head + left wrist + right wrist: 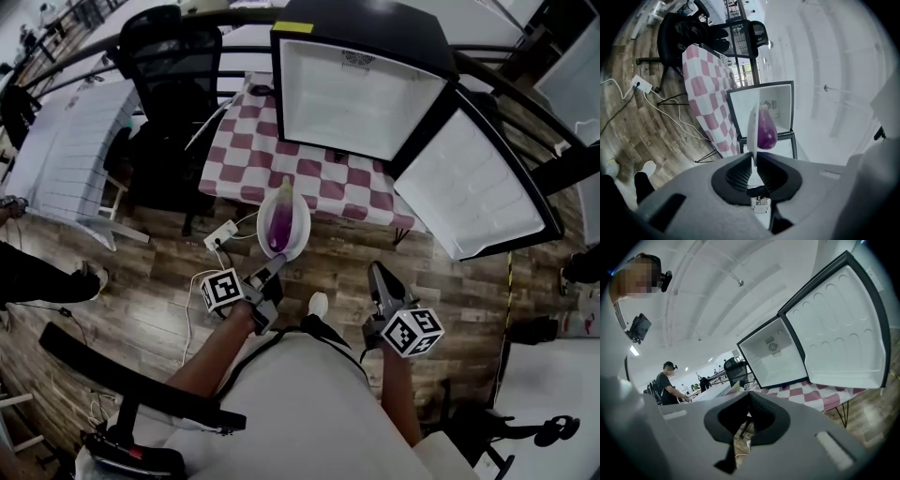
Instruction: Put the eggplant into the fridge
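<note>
Chair: one black chair stands by the left end of the bench.
Plug box: one white plug box with wires lies on the wood floor.
Left claw: the left claw is clenched on the edge of the plate and holds it up flat.
Plate: one white plate. It is up in the air over the floor, just in front of the bench.
Eggplant: one eggplant. It is purple and shiny. It is fat at the end near the claw and thin at the far end. Its pale yellow-green stem points at the fridge. It lies on the plate, outside the fridge.
Bench: one bench with a red and white checked cloth and thin black legs.
Fridge: one small fridge. It is black outside and white inside, and it stands on the bench.
Right claw: the right claw is clenched with nothing in it. It points toward the fridge.
Door: one fridge door, swung wide open to the right, white on the inside.
Claws: two in all, one in each hand.
</note>
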Motion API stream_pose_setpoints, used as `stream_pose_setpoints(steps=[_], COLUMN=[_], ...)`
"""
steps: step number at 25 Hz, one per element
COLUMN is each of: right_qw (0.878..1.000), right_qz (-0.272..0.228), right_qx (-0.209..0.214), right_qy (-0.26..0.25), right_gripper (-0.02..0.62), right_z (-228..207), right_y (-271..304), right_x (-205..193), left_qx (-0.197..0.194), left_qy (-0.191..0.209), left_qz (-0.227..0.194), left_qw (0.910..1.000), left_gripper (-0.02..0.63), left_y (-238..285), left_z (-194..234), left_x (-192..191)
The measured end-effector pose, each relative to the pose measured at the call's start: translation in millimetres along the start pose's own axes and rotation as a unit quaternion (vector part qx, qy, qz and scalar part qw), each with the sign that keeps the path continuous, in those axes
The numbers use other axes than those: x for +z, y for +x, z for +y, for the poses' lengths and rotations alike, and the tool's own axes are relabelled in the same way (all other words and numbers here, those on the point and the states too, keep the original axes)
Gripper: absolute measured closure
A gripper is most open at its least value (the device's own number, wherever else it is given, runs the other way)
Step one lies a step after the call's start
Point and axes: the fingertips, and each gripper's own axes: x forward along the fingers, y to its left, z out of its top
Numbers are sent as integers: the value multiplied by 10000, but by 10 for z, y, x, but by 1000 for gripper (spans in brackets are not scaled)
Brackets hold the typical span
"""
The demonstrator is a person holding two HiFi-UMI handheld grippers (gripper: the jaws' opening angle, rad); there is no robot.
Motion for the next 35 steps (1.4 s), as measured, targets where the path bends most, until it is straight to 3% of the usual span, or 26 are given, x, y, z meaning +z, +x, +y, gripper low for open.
stream_pose_setpoints(steps=[14, 35], right_qw=[9996, 9961], right_qz=[172, 549], right_qx=[232, 690], right_qy=[-9, -22], right_gripper=[588, 588], right_z=[-570, -964], right_y=[110, 361], right_x=[283, 400], left_qx=[-67, 88], left_qy=[32, -13], left_qz=[-137, -473], left_qw=[9999, 9988], left_gripper=[568, 571], left_y=[717, 1156], left_z=[-154, -141], left_x=[-58, -19])
